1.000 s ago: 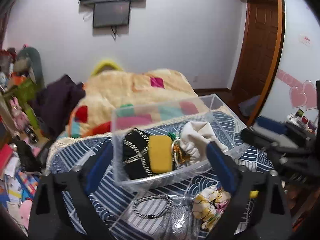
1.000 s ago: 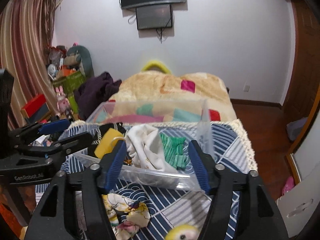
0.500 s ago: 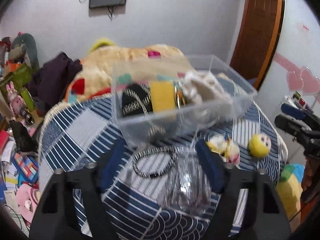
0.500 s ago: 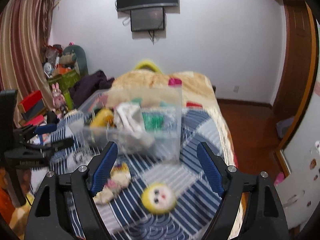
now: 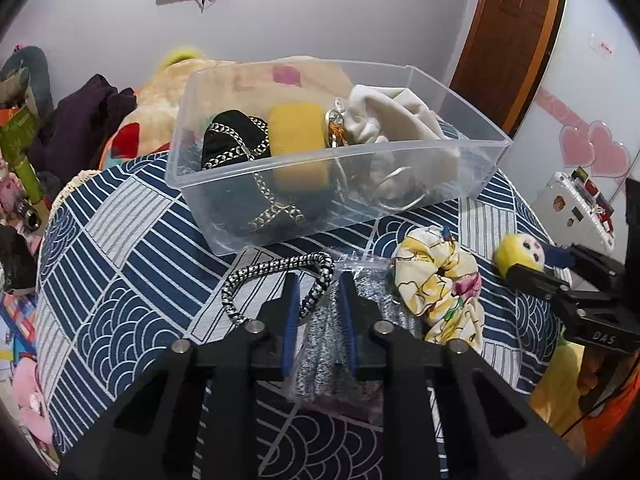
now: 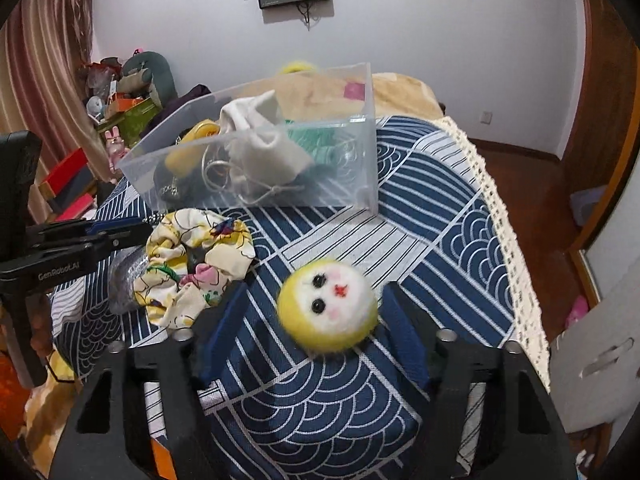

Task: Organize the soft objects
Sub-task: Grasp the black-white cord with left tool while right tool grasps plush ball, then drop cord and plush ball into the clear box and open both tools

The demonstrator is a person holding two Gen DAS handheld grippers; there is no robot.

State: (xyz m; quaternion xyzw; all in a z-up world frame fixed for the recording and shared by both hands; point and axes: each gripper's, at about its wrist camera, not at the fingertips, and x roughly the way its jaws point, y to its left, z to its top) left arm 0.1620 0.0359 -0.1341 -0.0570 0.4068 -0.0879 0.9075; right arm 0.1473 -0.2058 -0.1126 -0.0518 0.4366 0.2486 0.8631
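Observation:
A clear plastic bin (image 5: 472,144) (image 6: 368,160) stands on the blue patterned tablecloth (image 5: 120,256), holding a black pouch with chain (image 5: 234,140), a yellow sponge (image 5: 296,128) and a white cloth bag (image 5: 384,116). In front of it lie a black-white braided cord (image 5: 276,270), a silvery plastic bag (image 5: 332,344), a floral scrunchie (image 5: 444,280) (image 6: 192,260) and a yellow felt face ball (image 5: 520,250) (image 6: 328,306). My left gripper (image 5: 316,284) is nearly closed around the silvery bag's top. My right gripper (image 6: 312,300) is open around the face ball.
A bed with a beige patchwork blanket (image 5: 224,76) lies behind the table. Cluttered toys and boxes (image 6: 120,96) stand at the left. A wooden door (image 5: 508,40) and floor are at the right. The lace table edge (image 6: 496,216) runs along the right.
Both grippers pulled back and dropped lower toward the table. The left gripper's jaws narrowed around the silvery bag. The right gripper came down around the face ball.

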